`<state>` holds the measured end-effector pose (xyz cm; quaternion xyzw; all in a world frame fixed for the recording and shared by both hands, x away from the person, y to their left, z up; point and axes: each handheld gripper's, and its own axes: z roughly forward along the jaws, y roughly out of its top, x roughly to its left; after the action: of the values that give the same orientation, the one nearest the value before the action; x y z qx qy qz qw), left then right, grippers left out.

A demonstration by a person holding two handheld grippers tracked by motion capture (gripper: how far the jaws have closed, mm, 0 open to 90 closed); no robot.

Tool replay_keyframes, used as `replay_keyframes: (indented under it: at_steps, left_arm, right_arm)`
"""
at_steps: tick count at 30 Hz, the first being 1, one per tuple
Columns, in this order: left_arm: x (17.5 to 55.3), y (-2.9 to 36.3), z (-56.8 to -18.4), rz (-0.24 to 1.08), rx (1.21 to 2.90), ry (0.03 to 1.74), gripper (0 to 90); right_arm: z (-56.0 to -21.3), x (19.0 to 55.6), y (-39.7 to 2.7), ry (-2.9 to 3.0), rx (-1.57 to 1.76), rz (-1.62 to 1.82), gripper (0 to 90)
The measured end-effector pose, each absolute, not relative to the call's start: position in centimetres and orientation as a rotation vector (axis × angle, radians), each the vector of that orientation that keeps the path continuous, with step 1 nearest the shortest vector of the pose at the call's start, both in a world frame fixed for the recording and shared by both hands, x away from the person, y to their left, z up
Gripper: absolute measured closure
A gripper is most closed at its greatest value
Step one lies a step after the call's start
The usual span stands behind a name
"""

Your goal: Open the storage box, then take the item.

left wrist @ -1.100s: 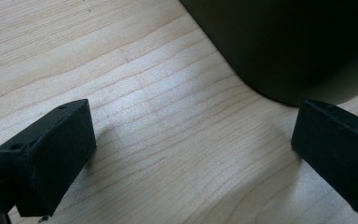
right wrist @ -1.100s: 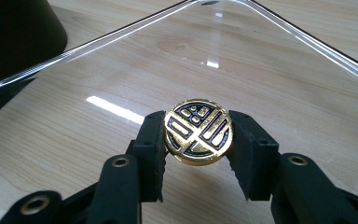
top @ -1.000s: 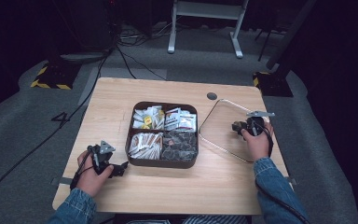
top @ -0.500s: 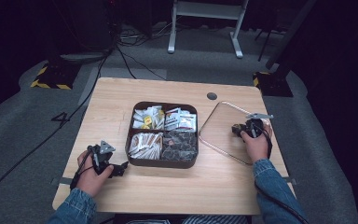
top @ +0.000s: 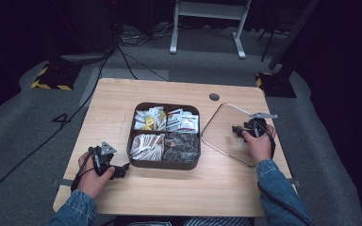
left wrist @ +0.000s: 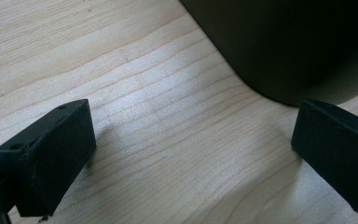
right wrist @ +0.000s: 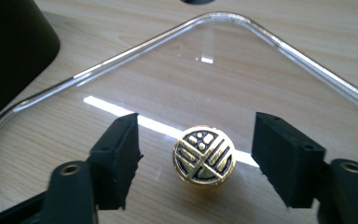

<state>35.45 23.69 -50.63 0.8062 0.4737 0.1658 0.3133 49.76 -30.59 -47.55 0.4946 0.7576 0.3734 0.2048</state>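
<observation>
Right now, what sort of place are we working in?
Probably a studio or lab set up for recording, not a home: a lone wooden table on grey carpet, loose cables across the floor, hazard-striped tape and a metal stand in dark surroundings.

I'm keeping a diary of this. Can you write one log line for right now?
right gripper: jaws just opened, knob between, untouched | glass lid: flat on table | left gripper: open, beside box
</observation>
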Motion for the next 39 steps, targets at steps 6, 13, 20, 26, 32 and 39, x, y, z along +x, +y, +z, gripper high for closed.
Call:
replay_keyframes:
  at_steps: [6, 13, 20, 26, 32, 39]
  left_arm:
    - [35.4, 23.7, -50.6, 0.438, 2.129, 1.248, 0.0]
    - [35.5, 23.7, -50.6, 0.437, 2.129, 1.248, 0.0]
    - [35.4, 23.7, -50.6, 0.438, 2.129, 1.248, 0.0]
    - [35.3, 23.7, -50.6, 0.439, 2.124, 1.253, 0.0]
    - [35.3, 23.7, -50.6, 0.435, 2.130, 1.242, 0.0]
    - [35.3, 23.7, -50.6, 0.436, 2.130, 1.242, 0.0]
  right_arm:
    - [-46.3, 49.8, -30.1, 2.084, 1.355, 1.085, 27.7]
    - [-44.0, 49.3, -28.6, 2.075, 1.276, 1.168, 28.1]
    - [-41.7, 48.7, -25.6, 2.126, 1.158, 1.231, 28.5]
    - [-40.2, 48.2, -22.0, 2.193, 1.052, 1.293, 29.8]
    - [-39.4, 47.9, -17.8, 2.301, 0.939, 1.320, 31.7]
    - [-39.5, 47.7, -13.0, 2.425, 0.803, 1.315, 31.6]
